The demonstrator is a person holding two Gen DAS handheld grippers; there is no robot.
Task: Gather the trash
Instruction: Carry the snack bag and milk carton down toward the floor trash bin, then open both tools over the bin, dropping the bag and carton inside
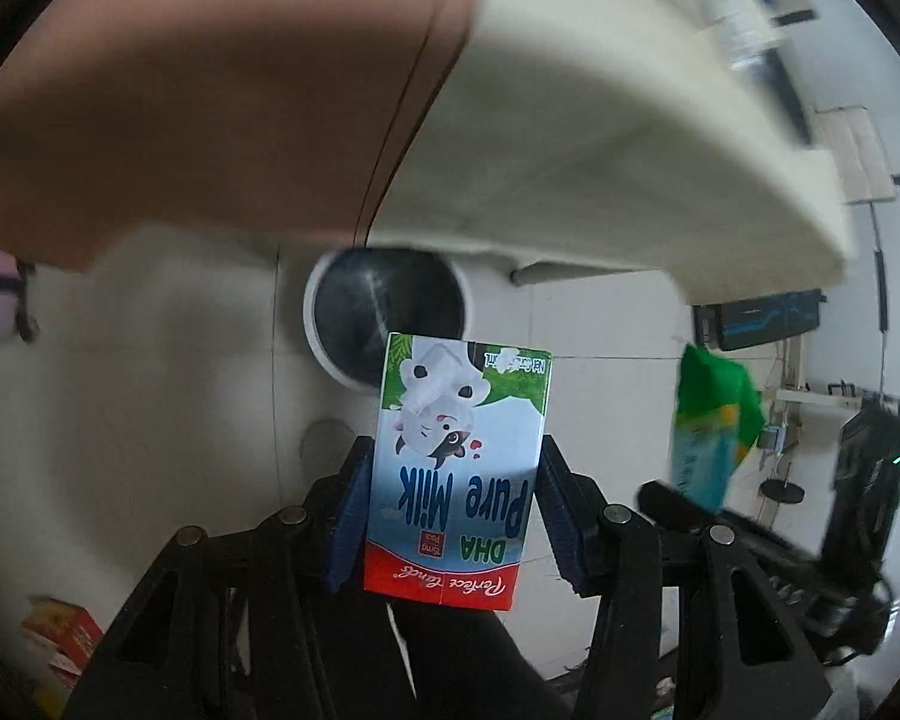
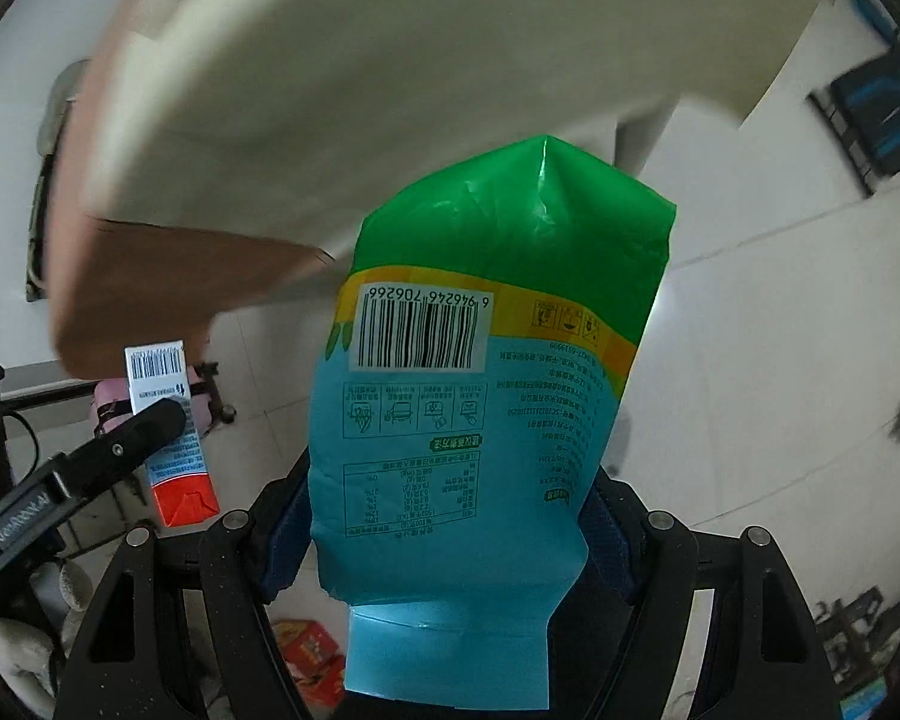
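- Nearest the left wrist camera, a milk carton is clamped between the blue pads of the left gripper; the jaws are closed on its two narrow sides, print upside down, so that its far end points toward the bin.
- Just beyond that far end, a round white-rimmed bin with a dark inside is seen on the pale tiled floor; nothing can be made out in it through the blur.
- To the right of the bin, a green and blue snack bag is gripped low on its body by the right gripper, jaws closed on it, its green end pointing away from the camera.
- Both pieces of trash are judged to be held end-first so that they can be dropped straight into the bin once above its mouth.
- Above the bin, the edge of a cream table and a brown panel are seen, heavily blurred.
- Nearer than the bin, at the lower left, a red and yellow box lies on the floor and is judged to be trash not yet collected.
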